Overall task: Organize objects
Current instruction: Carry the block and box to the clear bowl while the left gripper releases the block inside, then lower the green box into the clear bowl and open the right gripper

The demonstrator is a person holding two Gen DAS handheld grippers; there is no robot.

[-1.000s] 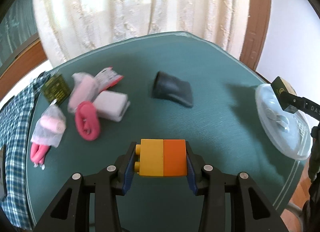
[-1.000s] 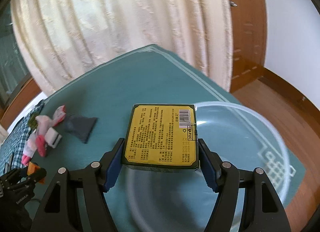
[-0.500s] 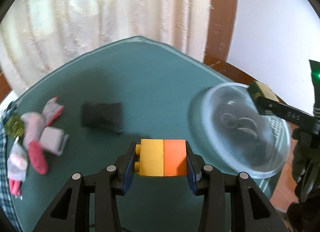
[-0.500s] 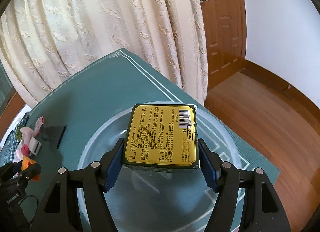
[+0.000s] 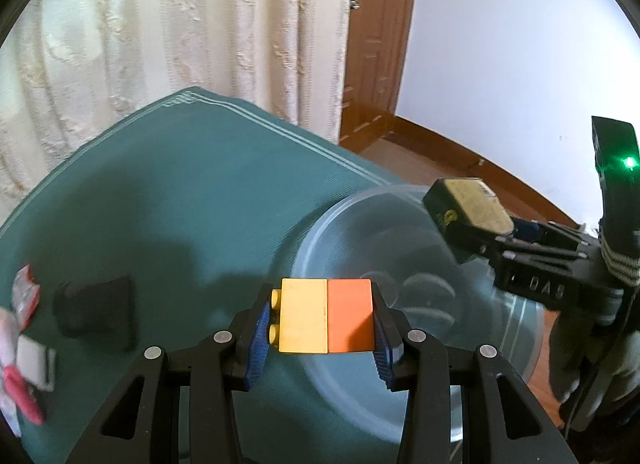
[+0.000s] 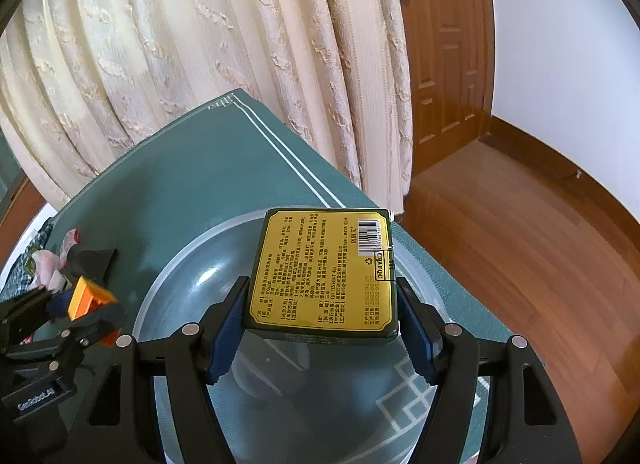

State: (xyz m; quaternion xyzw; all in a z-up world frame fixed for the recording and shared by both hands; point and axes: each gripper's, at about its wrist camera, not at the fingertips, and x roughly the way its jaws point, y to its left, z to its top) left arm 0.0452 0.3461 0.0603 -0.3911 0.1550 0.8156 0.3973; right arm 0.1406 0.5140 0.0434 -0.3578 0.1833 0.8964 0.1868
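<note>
My left gripper [image 5: 320, 328] is shut on a yellow and orange toy brick [image 5: 326, 316], held just over the near left rim of a clear plastic bowl [image 5: 320, 220]. My right gripper [image 6: 322, 312] is shut on a flat green box with a yellow label [image 6: 324, 272], held above the inside of the same bowl [image 6: 192, 248]. In the left wrist view the right gripper [image 5: 472, 232] with the box [image 5: 468, 204] hangs over the bowl's far right side. The right wrist view shows the left gripper [image 6: 86, 302] with the brick [image 6: 90, 296] at the bowl's left rim.
The bowl stands on a green tablecloth [image 5: 180, 192] near the table's right corner. A dark pouch [image 5: 96, 306], a white packet [image 5: 34, 358] and pink items [image 5: 18, 396] lie at the left. A cream curtain [image 6: 200, 44] hangs behind, with wooden floor [image 6: 520, 244] past the table's edge.
My left gripper has carried the brick rightward from the middle of the table to the bowl's rim. My right gripper has brought the box further over the bowl. Both grips are unchanged.
</note>
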